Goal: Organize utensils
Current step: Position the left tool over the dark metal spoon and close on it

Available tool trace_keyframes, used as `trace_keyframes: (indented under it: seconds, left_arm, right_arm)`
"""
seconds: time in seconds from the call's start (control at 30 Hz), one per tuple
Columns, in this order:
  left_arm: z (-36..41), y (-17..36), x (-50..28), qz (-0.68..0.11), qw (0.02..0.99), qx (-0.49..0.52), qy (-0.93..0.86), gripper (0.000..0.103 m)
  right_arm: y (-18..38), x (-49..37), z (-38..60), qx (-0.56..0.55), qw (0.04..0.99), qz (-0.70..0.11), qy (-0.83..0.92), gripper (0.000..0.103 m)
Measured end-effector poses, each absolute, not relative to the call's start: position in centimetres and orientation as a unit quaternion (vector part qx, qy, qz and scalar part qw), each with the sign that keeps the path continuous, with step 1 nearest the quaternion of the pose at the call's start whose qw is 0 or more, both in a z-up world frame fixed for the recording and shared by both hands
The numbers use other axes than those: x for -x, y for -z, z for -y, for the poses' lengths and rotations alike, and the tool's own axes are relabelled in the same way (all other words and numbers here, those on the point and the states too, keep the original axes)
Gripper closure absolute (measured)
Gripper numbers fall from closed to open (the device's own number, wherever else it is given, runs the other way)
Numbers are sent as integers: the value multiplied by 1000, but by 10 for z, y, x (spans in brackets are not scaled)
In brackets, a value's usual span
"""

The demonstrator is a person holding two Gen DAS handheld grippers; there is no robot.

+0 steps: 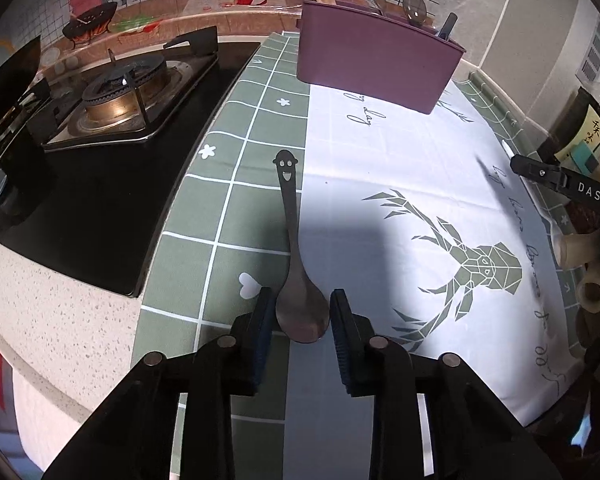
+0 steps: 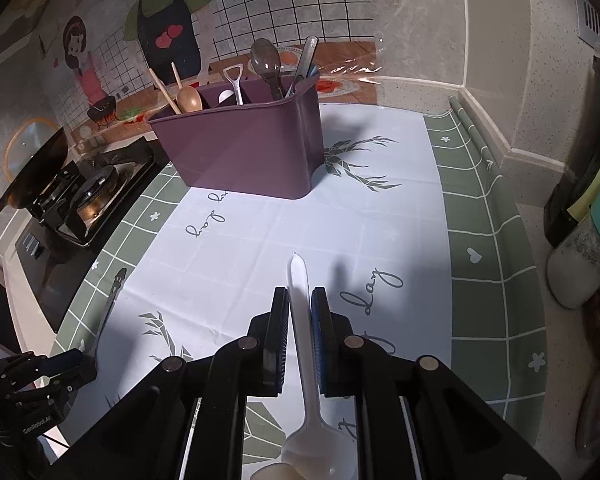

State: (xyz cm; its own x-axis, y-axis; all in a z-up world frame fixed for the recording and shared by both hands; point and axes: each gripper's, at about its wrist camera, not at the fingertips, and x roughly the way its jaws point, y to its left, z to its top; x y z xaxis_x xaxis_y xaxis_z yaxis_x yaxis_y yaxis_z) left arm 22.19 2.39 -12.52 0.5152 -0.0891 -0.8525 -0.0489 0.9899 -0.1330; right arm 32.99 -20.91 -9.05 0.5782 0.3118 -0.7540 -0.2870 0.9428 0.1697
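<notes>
The purple utensil holder (image 2: 244, 148) stands at the far side of the counter mat (image 2: 480, 216), on its white deer-printed middle, and serves as the landmark here. Well in front of the holder and toward the stove side, the left gripper (image 1: 300, 304) is lowered over a dark metal spoon (image 1: 294, 256) that lies flat on the mat, its bowl toward the camera and its smiley-face handle end pointing back at the holder. The bowl sits between the two pads; the left pad looks to be at the bowl's edge while a thin gap seems to remain on the right, so the jaws stand partly spread around it and I cannot tell that they are pressing. In front of the holder on the opposite side, the right gripper (image 2: 300, 300) is pinching a white plastic spoon (image 2: 302, 320) by its handle, the handle tip pointing toward the holder and the bowl hanging back below the camera. Inside the holder stand a wooden spoon (image 2: 189, 98), a white utensil (image 2: 234, 84), a grey spoon (image 2: 266, 60) and a pale handle at the right-hand end. A gas stove (image 1: 116, 96) lies to the left of the holder, and bottles (image 2: 580, 208) stand off to its right
</notes>
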Motion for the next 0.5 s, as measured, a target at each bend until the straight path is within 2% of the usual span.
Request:
trace_keyframes:
  seconds: [0.13, 0.5]
  left_arm:
    - [-26, 122, -223, -486, 871, 67, 23, 74]
    - [-33, 65, -239, -403, 914, 33, 30, 74]
  right_arm:
    - [91, -330, 208, -15, 888, -427, -169, 92]
    - [71, -327, 202, -23, 901, -400, -164, 92]
